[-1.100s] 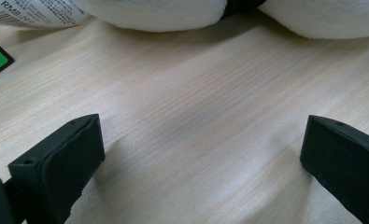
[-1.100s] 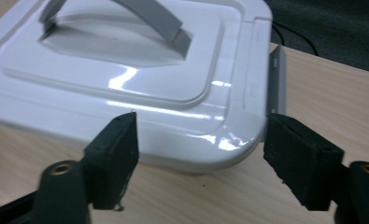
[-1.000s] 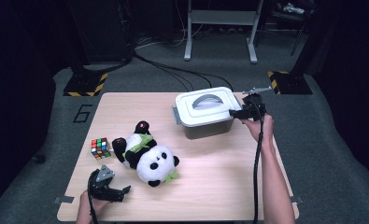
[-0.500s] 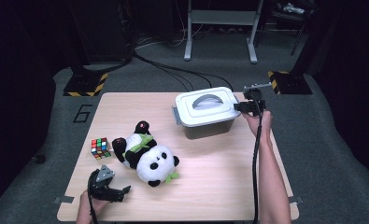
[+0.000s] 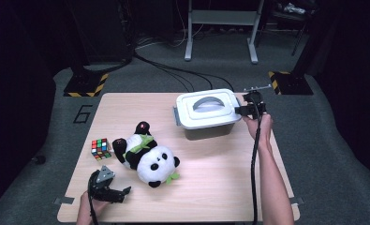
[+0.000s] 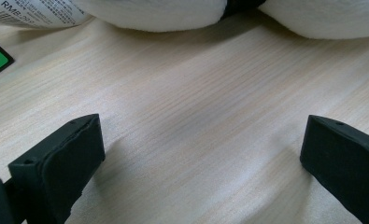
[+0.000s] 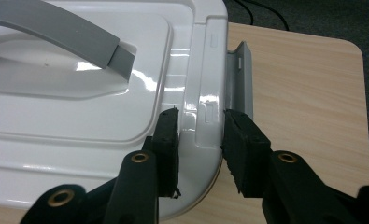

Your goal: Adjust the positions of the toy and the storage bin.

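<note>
Between right gripper [image 7: 198, 140] fingers, lid [image 7: 102, 107] edge, clamped

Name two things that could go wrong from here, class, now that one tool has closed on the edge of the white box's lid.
The right tool grips the lid only at its rim, off-centre; lifting may tilt it, let it slip, or drag the whole box along. The grey side latch stands right beside the pads and could snag. The left tool rests open near the panda, steadying nothing.

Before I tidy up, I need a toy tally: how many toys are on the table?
2: a plush panda lying mid-table, and a puzzle cube just to its left near the table's left edge. The lidded box is shut, so more may be hidden inside.
</note>
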Motion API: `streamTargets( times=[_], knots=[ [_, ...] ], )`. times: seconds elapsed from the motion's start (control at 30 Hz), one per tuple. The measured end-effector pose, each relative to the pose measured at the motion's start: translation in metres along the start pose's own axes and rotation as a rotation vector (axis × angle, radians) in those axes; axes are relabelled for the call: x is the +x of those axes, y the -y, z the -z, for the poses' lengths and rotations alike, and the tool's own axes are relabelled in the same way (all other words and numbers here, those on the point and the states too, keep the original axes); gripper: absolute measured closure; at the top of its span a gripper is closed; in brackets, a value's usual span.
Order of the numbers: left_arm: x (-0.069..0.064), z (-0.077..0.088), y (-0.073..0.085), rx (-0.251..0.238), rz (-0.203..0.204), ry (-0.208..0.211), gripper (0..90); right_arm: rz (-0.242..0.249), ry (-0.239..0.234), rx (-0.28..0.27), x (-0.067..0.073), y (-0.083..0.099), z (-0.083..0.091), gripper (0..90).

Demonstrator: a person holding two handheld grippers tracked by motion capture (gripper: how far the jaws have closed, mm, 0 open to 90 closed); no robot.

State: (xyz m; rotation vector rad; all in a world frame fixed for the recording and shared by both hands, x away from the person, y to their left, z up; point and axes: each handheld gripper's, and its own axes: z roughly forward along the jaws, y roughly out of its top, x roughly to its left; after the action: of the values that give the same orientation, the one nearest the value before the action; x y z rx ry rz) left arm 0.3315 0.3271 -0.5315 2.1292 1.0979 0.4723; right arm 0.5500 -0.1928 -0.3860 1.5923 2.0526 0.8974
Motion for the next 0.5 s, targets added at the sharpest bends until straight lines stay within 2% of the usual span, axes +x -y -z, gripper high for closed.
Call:
streamTargets(
  times=[0.1,0.23,0.37,0.5],
  knots=[
    [0.0,0.0,0.0,0.0,0.0,0.001,0.0,-0.01,0.014,0.002,0.004,0.003,0.003,66.0],
    [0.0,0.0,0.0,0.0,0.0,0.0,0.0,-0.001,0.011,-0.003,0.006,0.007,0.006,65.6],
    [0.0,0.0,0.0,0.0,0.0,0.0,0.0,0.004,-0.026,-0.051,-0.001,0.01,0.007,63.3],
    [0.0,0.0,0.0,0.0,0.0,0.0,0.0,0.004,-0.031,-0.108,-0.008,0.011,0.013,57.9]
  ],
)
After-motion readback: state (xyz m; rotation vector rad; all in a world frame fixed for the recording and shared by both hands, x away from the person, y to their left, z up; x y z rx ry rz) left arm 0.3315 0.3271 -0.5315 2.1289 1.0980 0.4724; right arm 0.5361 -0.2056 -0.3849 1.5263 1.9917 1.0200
